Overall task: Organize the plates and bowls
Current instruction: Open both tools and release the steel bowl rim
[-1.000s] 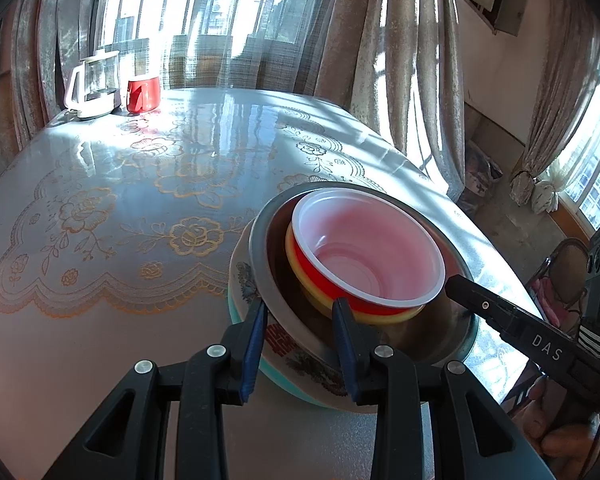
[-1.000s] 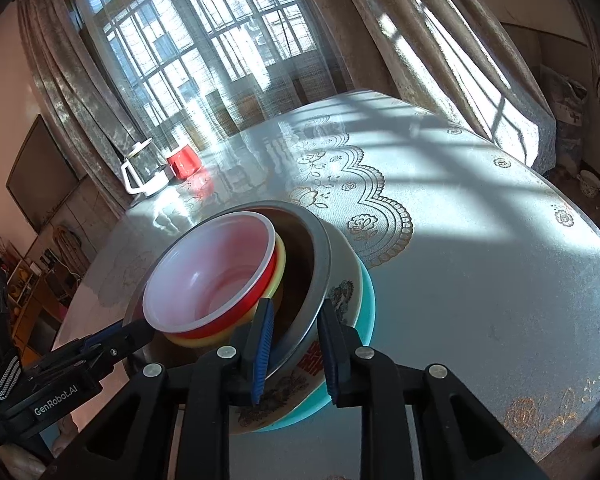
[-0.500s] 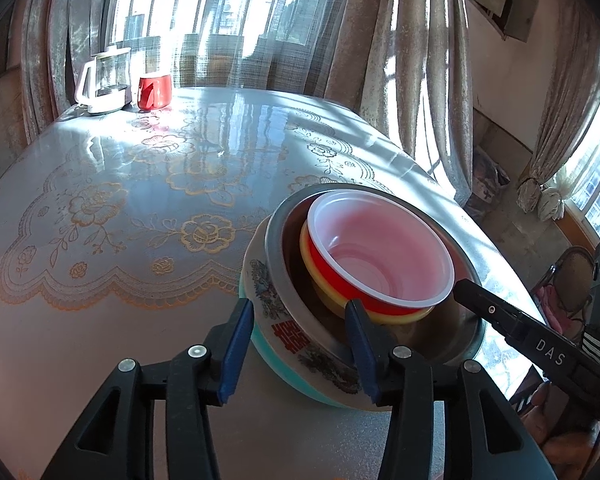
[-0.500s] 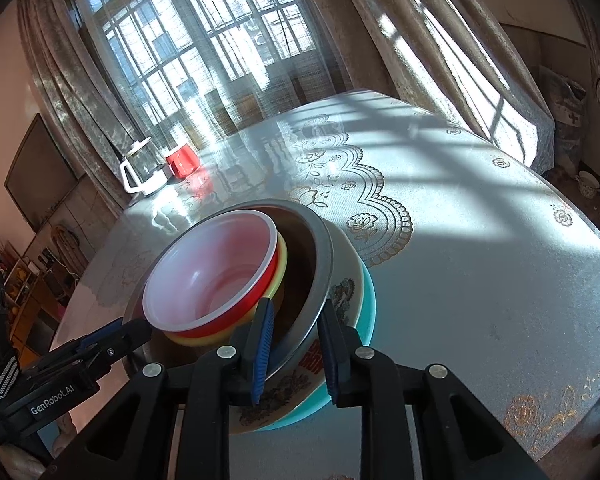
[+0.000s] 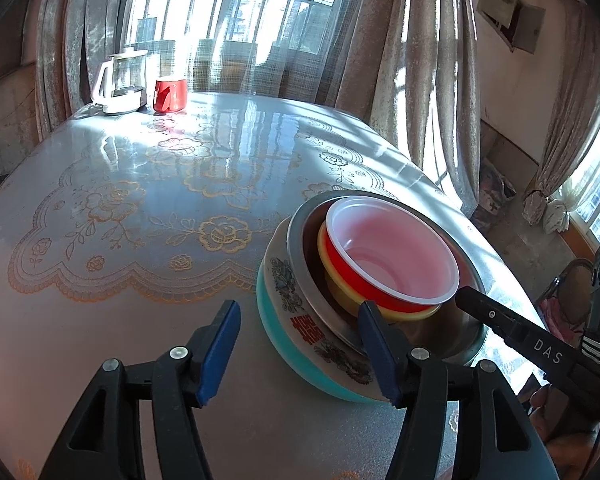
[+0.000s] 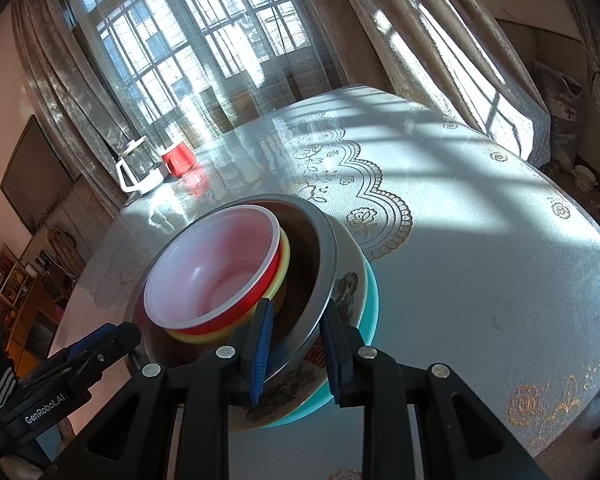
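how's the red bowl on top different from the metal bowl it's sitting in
The red bowl is plastic-looking, red outside and pale inside; the metal bowl is bare grey steel. The red bowl is clearly narrower, nested inside on a yellow bowl; the metal bowl is wider and sits in a floral bowl. Both are round, upright and empty-topped in one stack.

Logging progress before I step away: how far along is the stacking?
Done: red bowl, yellow bowl, steel bowl and floral plate sit nested. In hand: right tongs pinch the steel rim; left tongs are opening, letting go. Left: releasing the right.
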{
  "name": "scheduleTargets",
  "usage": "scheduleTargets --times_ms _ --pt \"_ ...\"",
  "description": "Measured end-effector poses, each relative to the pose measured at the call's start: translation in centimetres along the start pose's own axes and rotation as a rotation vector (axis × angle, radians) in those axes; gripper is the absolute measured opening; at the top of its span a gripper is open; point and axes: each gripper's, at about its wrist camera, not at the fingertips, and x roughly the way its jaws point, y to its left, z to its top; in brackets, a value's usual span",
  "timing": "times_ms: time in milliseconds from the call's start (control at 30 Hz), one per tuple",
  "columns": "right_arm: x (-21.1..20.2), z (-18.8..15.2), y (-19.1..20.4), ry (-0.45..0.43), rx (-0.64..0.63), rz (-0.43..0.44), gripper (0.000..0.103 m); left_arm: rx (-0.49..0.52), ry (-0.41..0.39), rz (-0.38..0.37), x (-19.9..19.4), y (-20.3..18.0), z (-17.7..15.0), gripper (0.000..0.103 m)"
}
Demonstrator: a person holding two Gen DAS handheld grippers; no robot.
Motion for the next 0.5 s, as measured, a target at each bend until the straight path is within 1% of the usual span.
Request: scheduleTargets --times_ms 133,333,367,500 --pt "-0.3 -0.3 0.2 -0.002 -0.011 -0.008 0.027 -0.009 -0.009 0.011 -0.5 0.3 -0.2 0.064" --pt "-1.1 -0.4 0.1 -0.028 -0.014 -0.029 0.034 -0.011 -0.014 0.034 -1.3 0.4 -0.9 0.067" --pt "-1.3 -0.4 0.2 -0.036 -0.016 -0.037 0.036 -0.010 -0.013 0.037 -1.4 0.5 -1.0 0.067" --pt "-2.3 -0.4 0.8 -0.073 -0.033 -0.085 0.038 -0.006 -0.016 0.046 -1.9 0.4 -1.5 0.070"
